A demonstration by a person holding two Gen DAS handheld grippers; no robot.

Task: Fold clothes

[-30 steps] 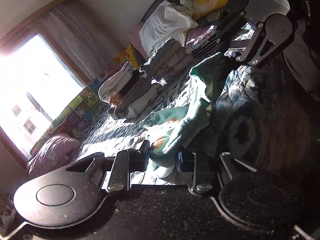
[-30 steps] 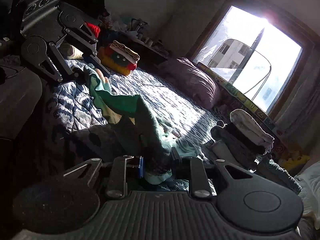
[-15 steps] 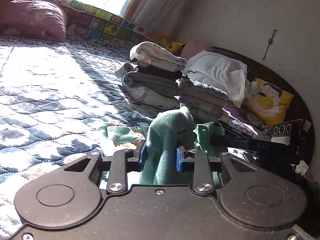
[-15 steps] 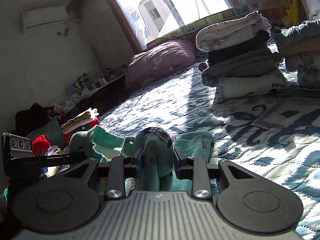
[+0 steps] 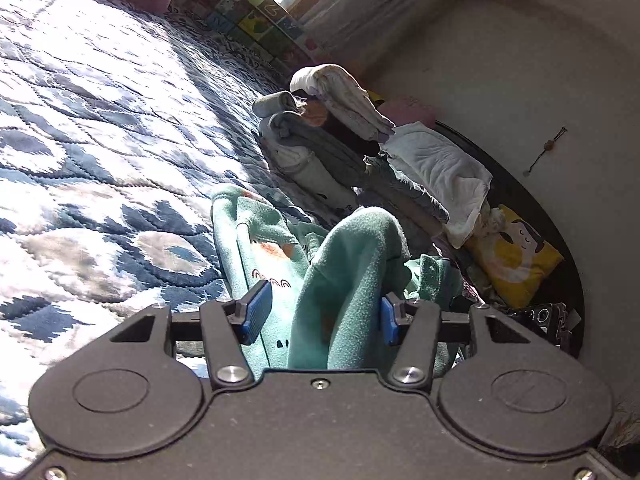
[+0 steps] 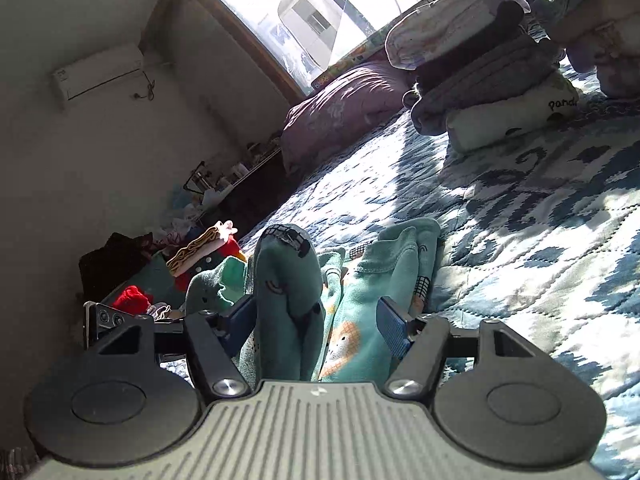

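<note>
Both grippers are now standing open, where half a second ago each was clamped on a ridge of the green garment (image 5: 276,264). In the left wrist view the left gripper (image 5: 320,316) is showing its blue pads (image 5: 256,312) spread wide, with a hump of green fleece rising loose between them, touching the right pad at most. In the right wrist view the right gripper (image 6: 316,320) is doing the same, its jaws parted around a standing fold of the garment (image 6: 404,264) that is leaning toward the left finger. The garment is lying on the quilt (image 5: 100,140), bunched just ahead of both tools, with its printed side showing and the near end doubled up. A second ago it was hanging stretched in the air between the two tools, so this reads as a fold being laid down and let go. The result is looking lumpy rather than flat, so the fold is probably needing smoothing or another pass before the piece is joining the stack (image 6: 480,68) of folded clothes, which is sitting well beyond it on the quilt near the window.
</note>
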